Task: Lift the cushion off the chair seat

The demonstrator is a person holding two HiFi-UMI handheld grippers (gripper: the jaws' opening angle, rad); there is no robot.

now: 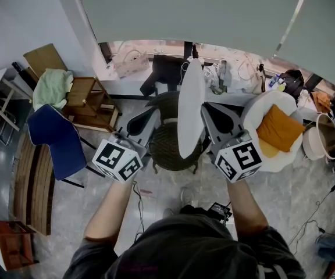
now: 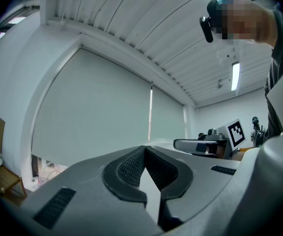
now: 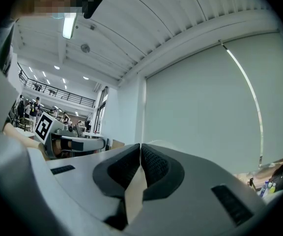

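A white cushion stands on edge in the air above a dark wicker chair, clear of its seat. My left gripper is shut on the cushion's left side and my right gripper is shut on its right side. In the left gripper view the left gripper has its pads closed at the tip, with a fold of white cushion fabric pinched between them. The right gripper view shows the same: the right gripper pinches pale cushion fabric.
A white round chair with an orange pillow stands to the right, and a basket beyond it. On the left are a blue chair, a wooden rack, a slatted bench. A cable lies on the floor.
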